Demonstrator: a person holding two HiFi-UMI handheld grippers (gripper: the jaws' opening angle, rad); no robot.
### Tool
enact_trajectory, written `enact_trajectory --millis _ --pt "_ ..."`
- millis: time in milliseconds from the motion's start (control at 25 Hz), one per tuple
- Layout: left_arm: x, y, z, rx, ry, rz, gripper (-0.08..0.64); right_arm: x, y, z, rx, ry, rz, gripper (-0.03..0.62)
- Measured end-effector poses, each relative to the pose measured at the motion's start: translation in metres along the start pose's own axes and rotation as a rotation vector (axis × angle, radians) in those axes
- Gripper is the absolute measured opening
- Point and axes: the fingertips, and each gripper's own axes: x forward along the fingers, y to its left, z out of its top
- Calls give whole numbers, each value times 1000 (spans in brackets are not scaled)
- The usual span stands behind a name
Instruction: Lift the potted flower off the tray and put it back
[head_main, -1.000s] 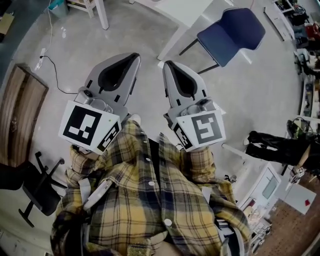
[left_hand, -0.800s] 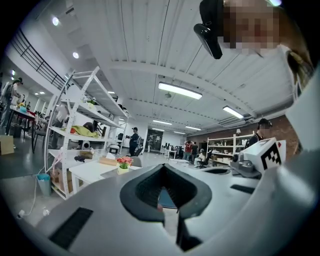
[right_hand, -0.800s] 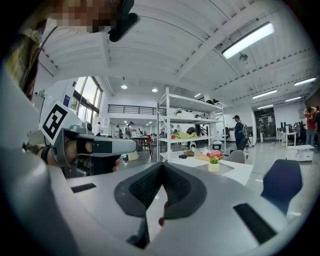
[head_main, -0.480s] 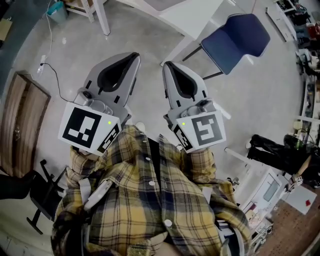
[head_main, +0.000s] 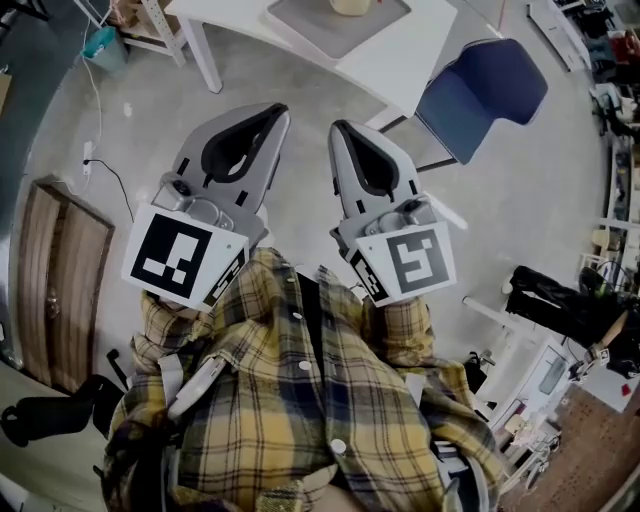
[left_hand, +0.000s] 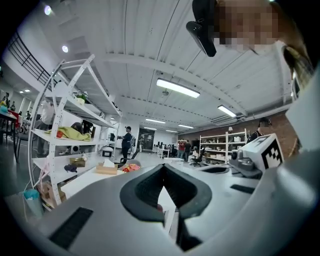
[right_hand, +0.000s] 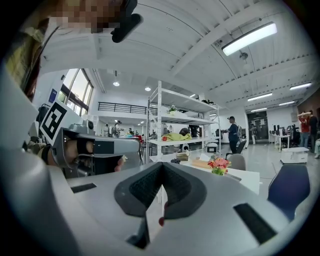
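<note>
The potted flower shows as pink and orange blooms (right_hand: 218, 164) on a white table (right_hand: 248, 175) in the right gripper view, and as a small bright clump (left_hand: 129, 168) in the left gripper view. In the head view only its cream pot base (head_main: 351, 5) shows, on a grey tray (head_main: 318, 28) at the top edge. My left gripper (head_main: 277, 109) and right gripper (head_main: 338, 126) are held side by side at chest height, both shut and empty, well short of the table. Each one's jaws meet at the tip in its own view, left (left_hand: 163, 167) and right (right_hand: 162, 167).
A blue chair (head_main: 485, 82) stands at the table's right corner. A tissue box (left_hand: 106, 168) lies on the table near the flower. A white shelf rack (right_hand: 176, 120) stands behind it. A wooden door panel (head_main: 55, 280) lies at the left. People stand further back in the hall.
The white table with the tray and pot has come into the top of the head view, and the chair has slid down the picture. Both grippers stay shut, side by side.
</note>
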Motion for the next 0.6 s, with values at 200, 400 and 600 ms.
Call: enact_trajectory --millis 200,400,600 --pt "11 36 1 2 19 -46 8 40 1 3 13 5 -36 -2" --pt "22 71 -1 -17 36 -63 8 75 -6 0 15 39 -62 -3" --pt "38 98 -4 -28 42 -68 8 100 -21 -3 11 62 -84 -3"
